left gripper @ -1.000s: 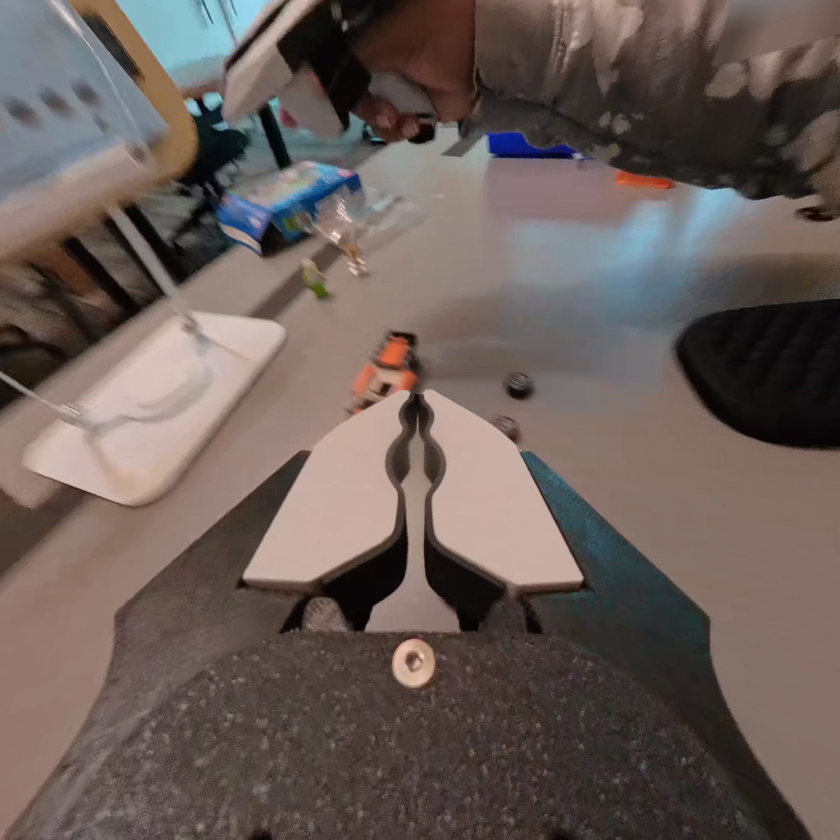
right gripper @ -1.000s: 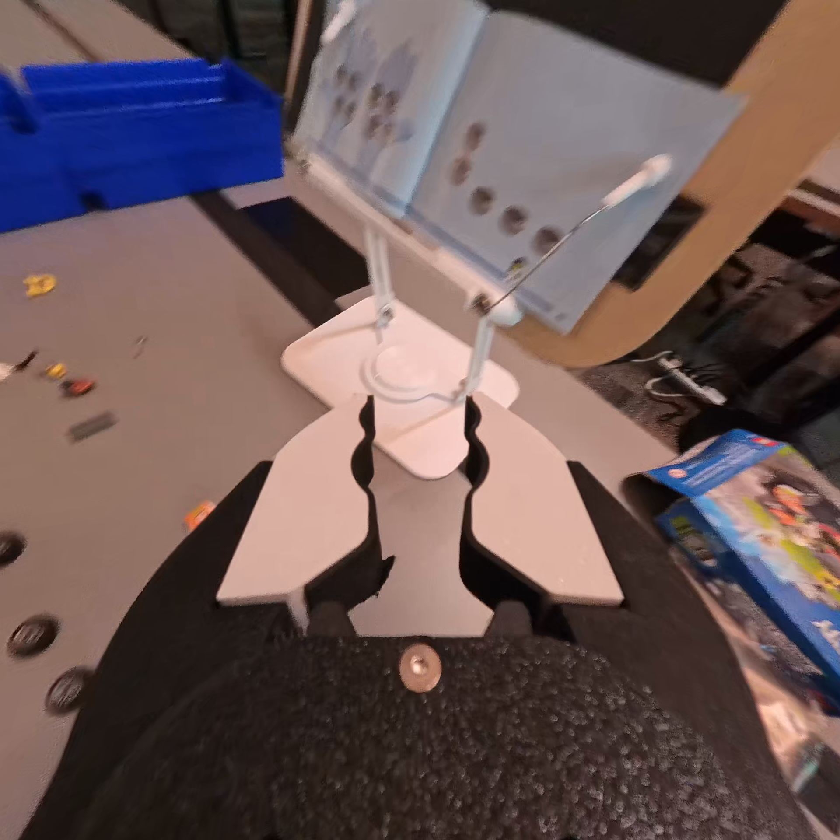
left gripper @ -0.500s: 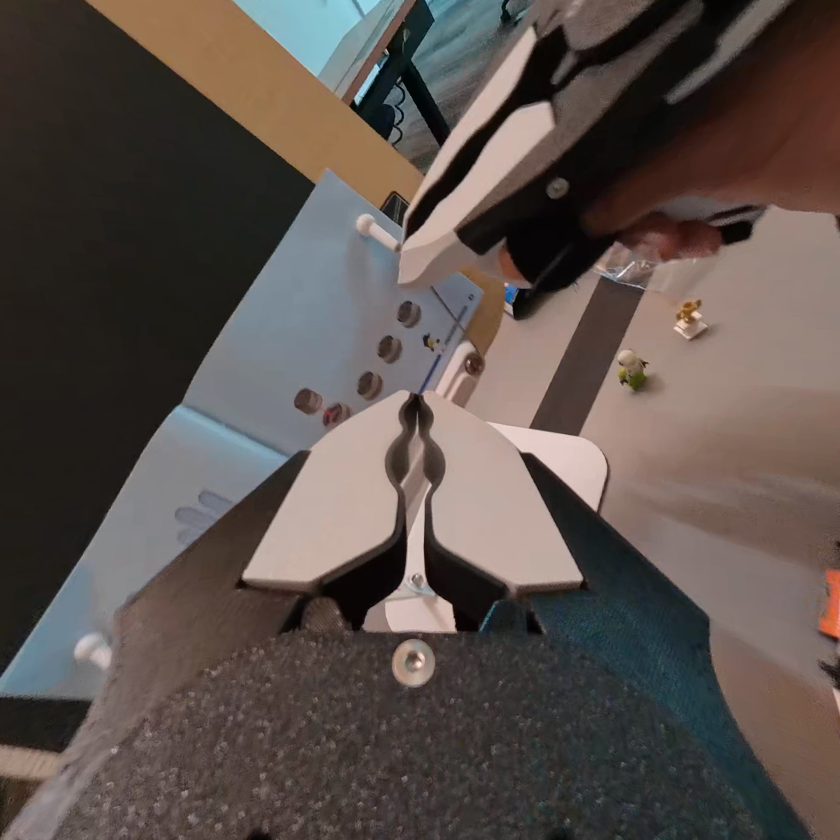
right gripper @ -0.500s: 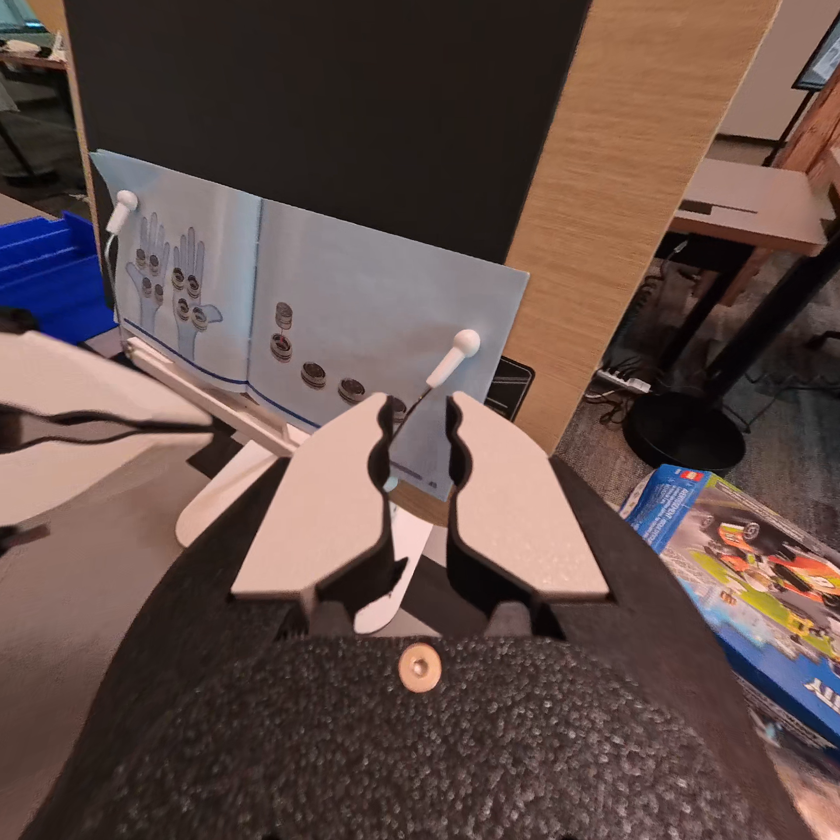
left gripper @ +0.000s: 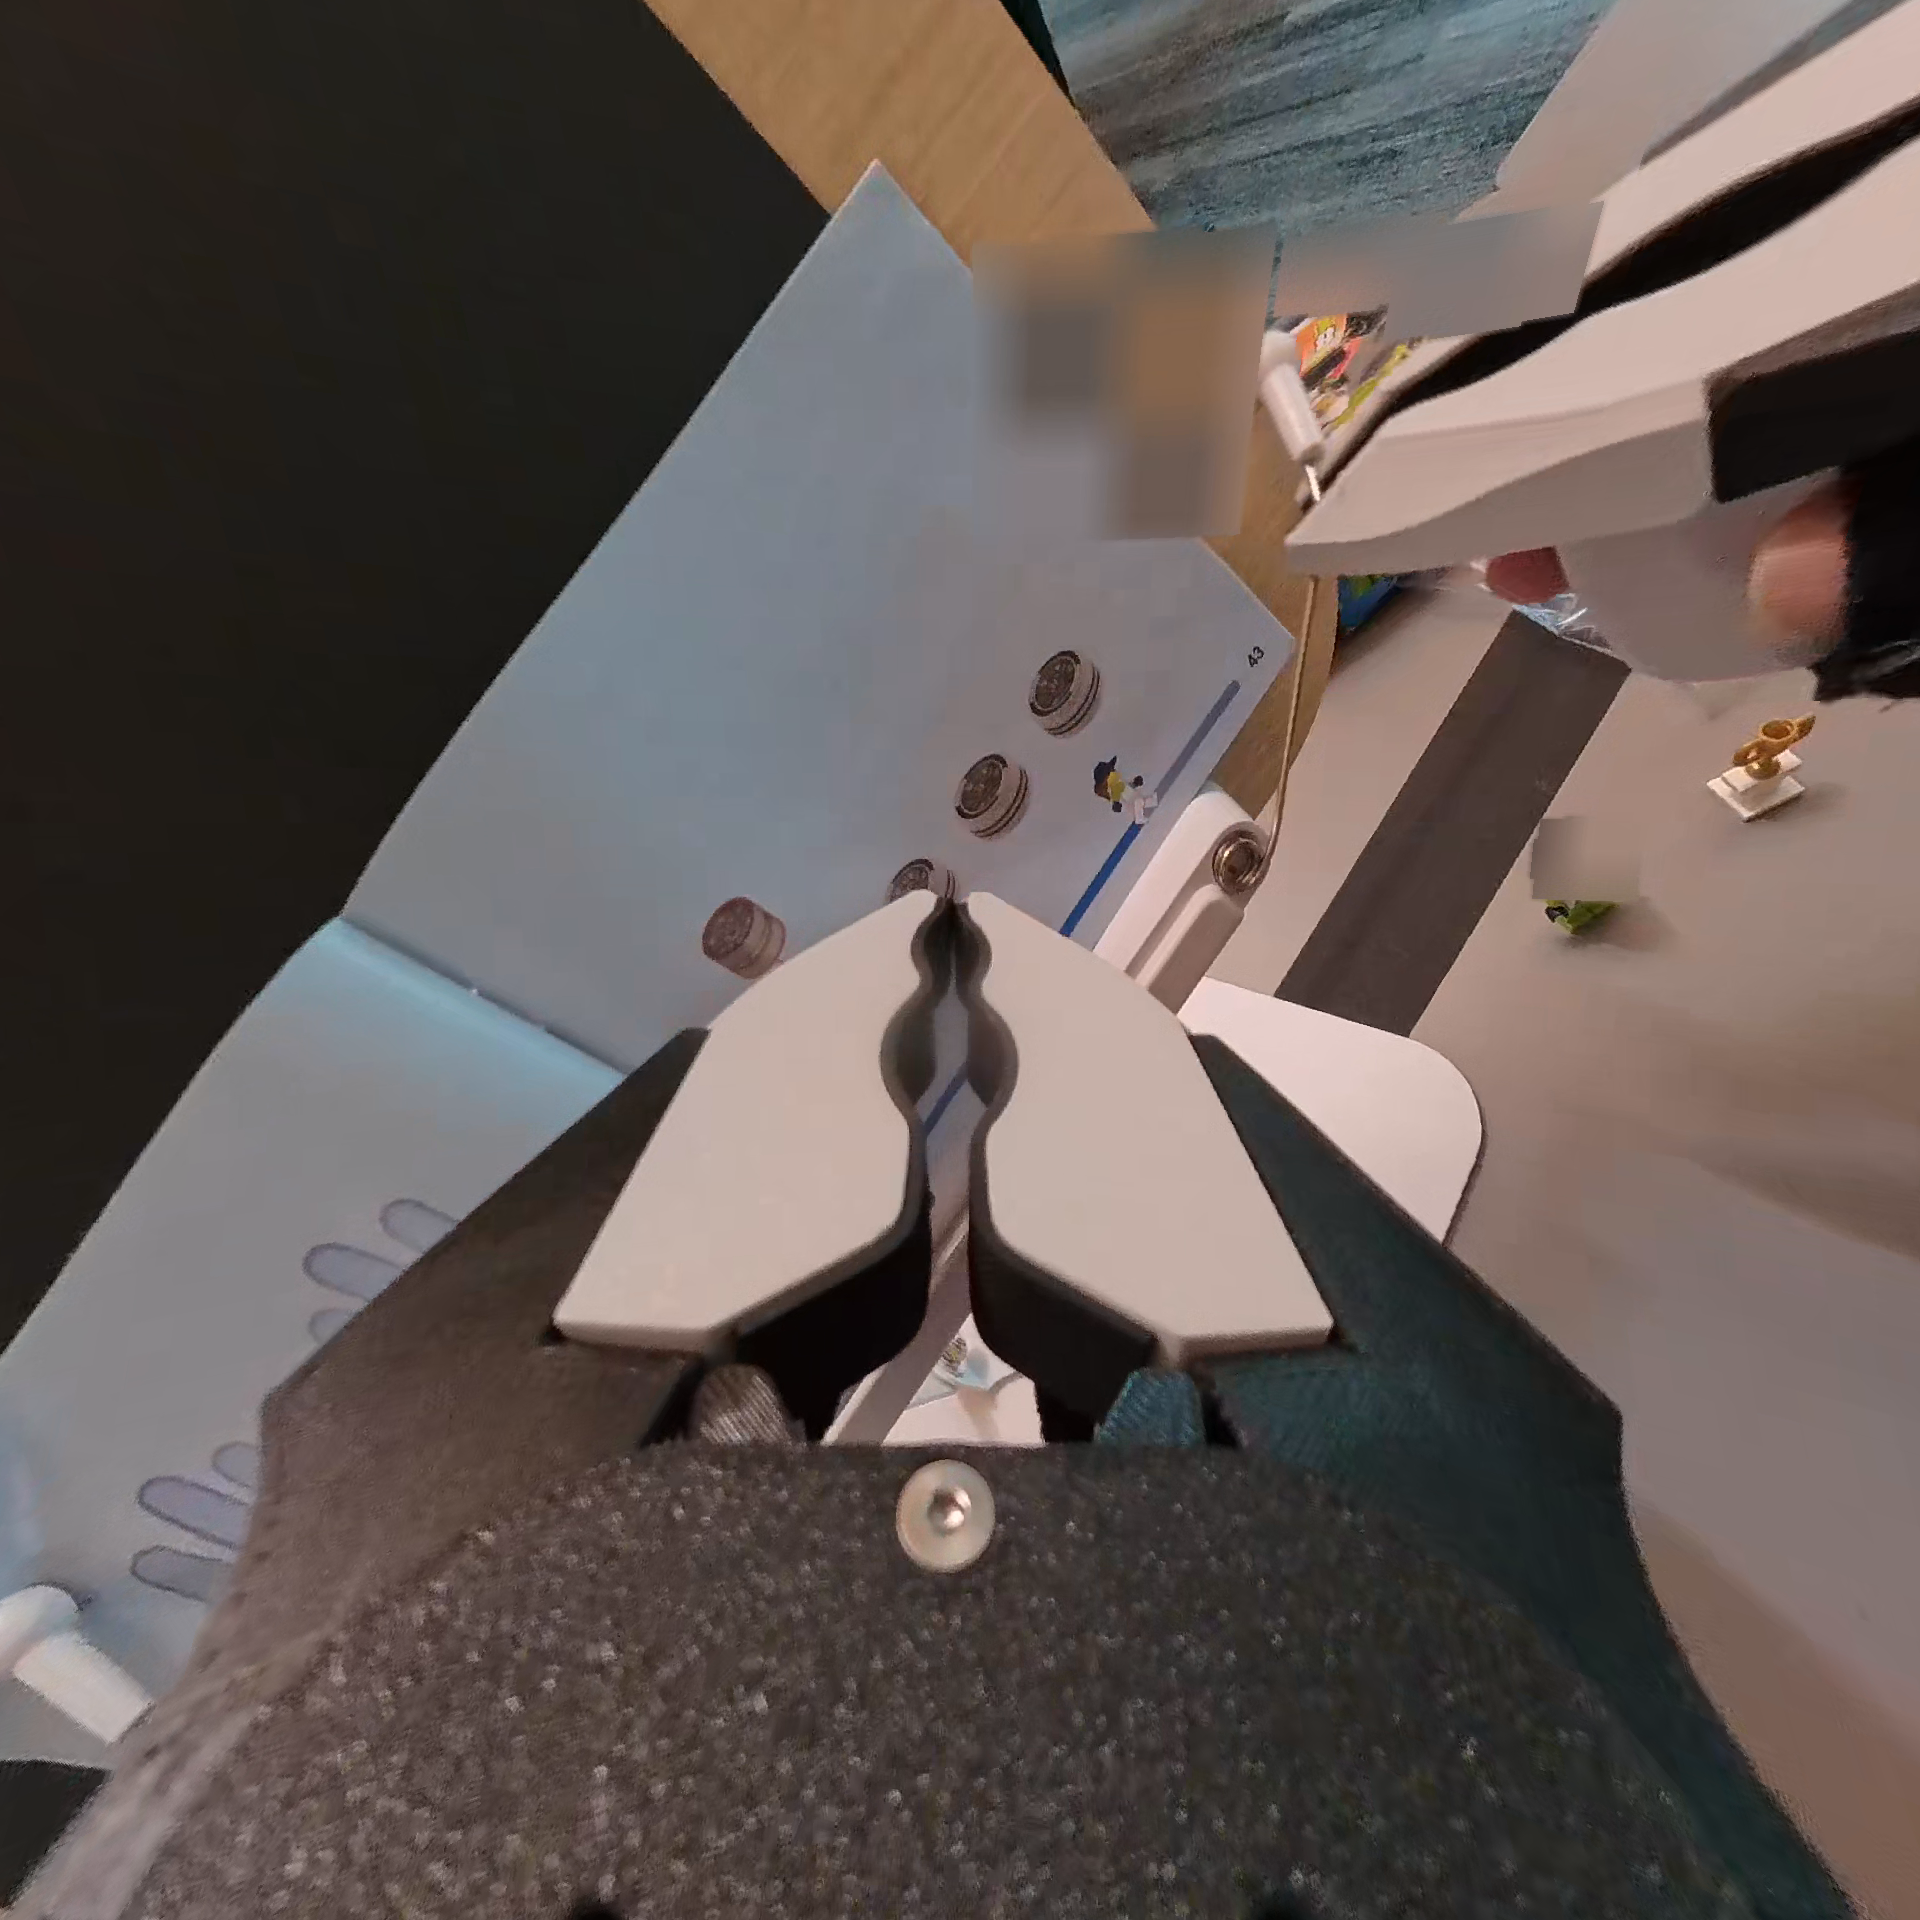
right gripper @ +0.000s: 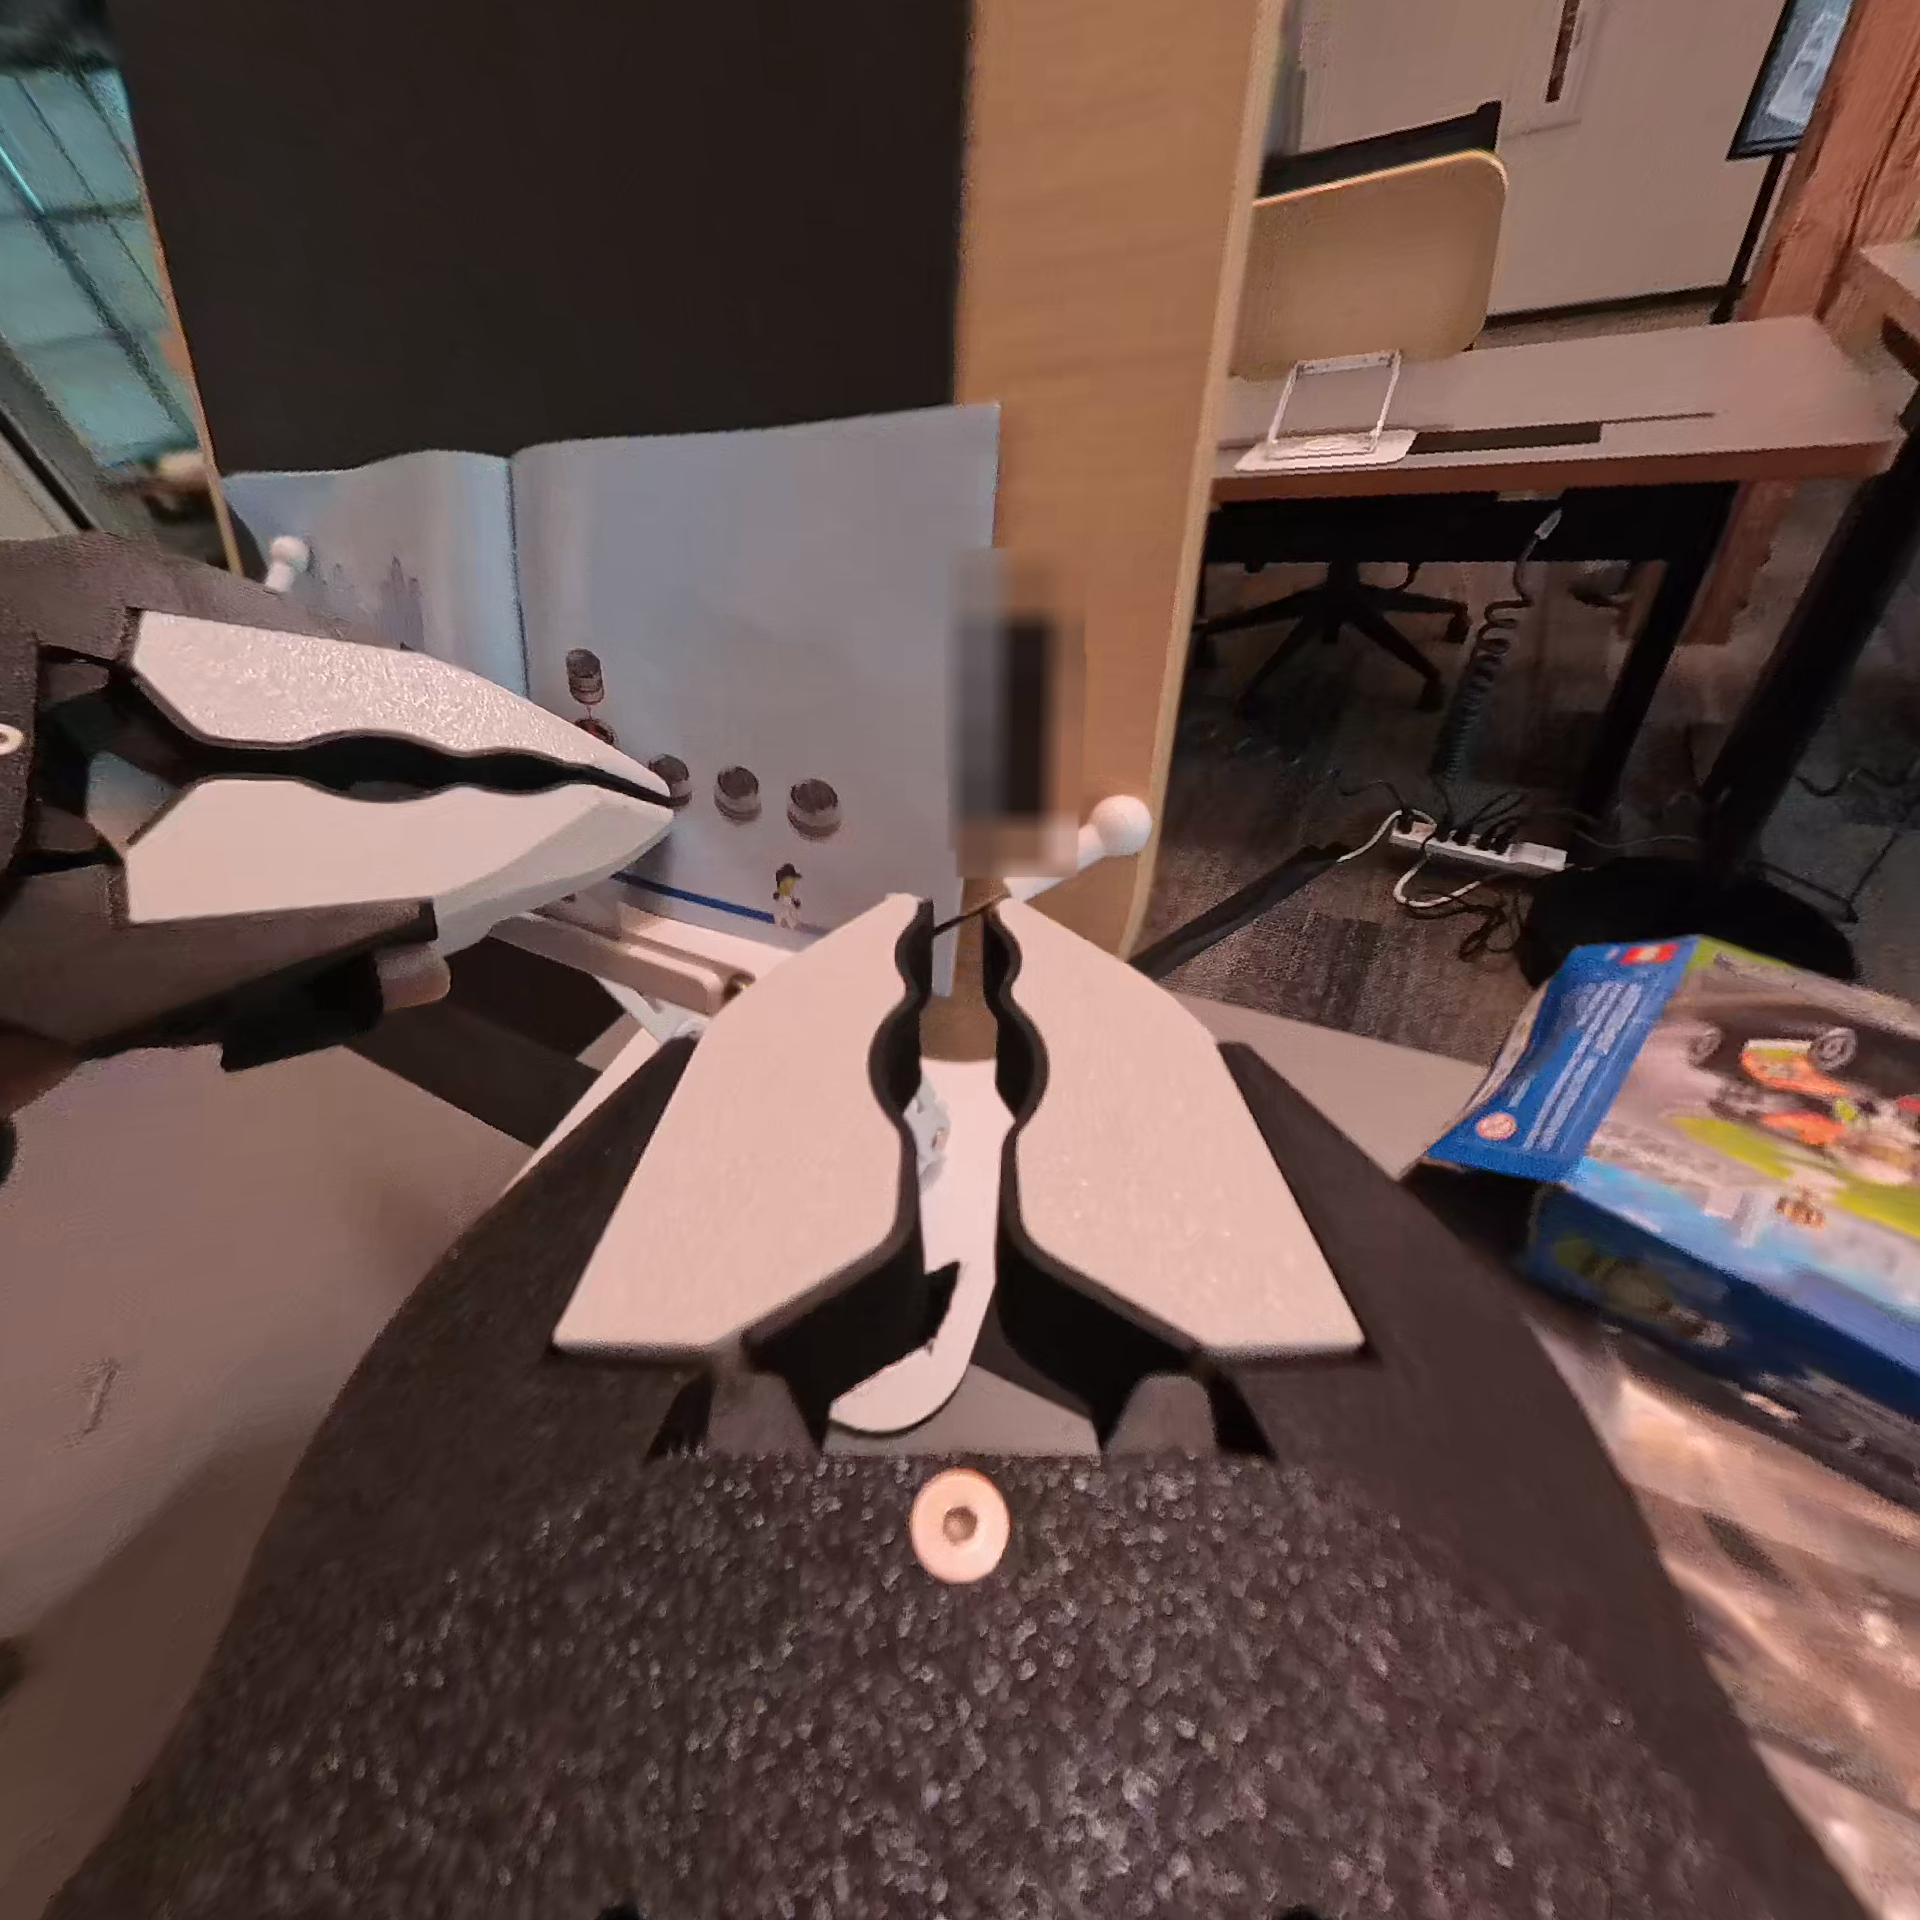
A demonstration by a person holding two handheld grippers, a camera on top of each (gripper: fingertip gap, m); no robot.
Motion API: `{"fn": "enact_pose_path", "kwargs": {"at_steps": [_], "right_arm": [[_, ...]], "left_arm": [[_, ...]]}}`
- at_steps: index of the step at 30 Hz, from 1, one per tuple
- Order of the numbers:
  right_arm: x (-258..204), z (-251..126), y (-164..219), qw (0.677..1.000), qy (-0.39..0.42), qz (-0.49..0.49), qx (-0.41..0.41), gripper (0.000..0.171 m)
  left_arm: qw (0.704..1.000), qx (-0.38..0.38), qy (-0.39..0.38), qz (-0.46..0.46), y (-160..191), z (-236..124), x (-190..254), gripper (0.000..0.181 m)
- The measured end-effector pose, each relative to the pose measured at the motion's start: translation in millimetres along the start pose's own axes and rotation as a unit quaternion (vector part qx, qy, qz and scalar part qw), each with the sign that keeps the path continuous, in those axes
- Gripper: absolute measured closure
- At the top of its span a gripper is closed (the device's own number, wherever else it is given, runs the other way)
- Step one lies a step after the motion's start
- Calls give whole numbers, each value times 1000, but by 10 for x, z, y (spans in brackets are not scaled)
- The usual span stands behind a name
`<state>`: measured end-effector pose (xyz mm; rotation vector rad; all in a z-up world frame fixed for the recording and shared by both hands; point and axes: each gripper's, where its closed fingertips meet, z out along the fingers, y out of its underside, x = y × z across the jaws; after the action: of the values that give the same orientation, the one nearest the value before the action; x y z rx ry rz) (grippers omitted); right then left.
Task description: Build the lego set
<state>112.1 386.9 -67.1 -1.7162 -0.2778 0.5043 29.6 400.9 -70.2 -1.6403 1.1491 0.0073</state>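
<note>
Left wrist view: closed left tongs (left gripper: 948,914) at booklet (left gripper: 790,644).

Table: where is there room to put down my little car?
Bare grey table lies right of the stand's white base, below the gold trophy. It is crowded around the booklet, where both tongs meet, and by the blue box.

A black panel (right gripper: 540,260) edged in pale wood (right gripper: 1101,468) rises behind the grey bench (right gripper: 239,1247). Past it stand a brown-topped desk (right gripper: 1558,416) and a wooden-backed chair (right gripper: 1371,260) — a white power strip (right gripper: 1475,854) with trailing cables lies on dark mottled carpet (right gripper: 1299,914). Pale walls (right gripper: 1662,156) close the room.
</note>
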Motion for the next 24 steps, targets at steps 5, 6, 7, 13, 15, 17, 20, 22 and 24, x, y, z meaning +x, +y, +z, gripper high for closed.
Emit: {"fn": "enact_pose_path", "kwargs": {"at_steps": [5,6,7,13,15,17,20,22,24], "right_arm": [[35,-156,245,998,-30,35,-34,152],[71,-218,266,999,-21,26,-38,149],[105,-279,246,999,-6,2,-36,146],[-166,-224,-255,951,34,-308,16,139],[-243,-37,-355,930,36,-365,10,131],[-255,142,-438,924,38,-381,2,127],[-201,320,-505,922,51,-383,-12,124],[-188,371,-511,921,55,-385,-10,122],[-174,380,-517,915,67,-398,-5,123]], "left_arm": [[1000,6,11,-21,2,-4,0,181],[1000,9,14,-25,1,-4,0,181],[1000,11,13,-25,0,-3,-3,181],[999,24,9,-28,-8,-4,-1,181],[999,27,14,-39,-11,-7,-1,181],[999,29,17,-43,-12,-12,1,181],[999,29,16,-43,-3,-17,1,181],[999,26,18,-43,13,-20,-3,181],[998,28,20,-44,25,-25,-9,181]]}}
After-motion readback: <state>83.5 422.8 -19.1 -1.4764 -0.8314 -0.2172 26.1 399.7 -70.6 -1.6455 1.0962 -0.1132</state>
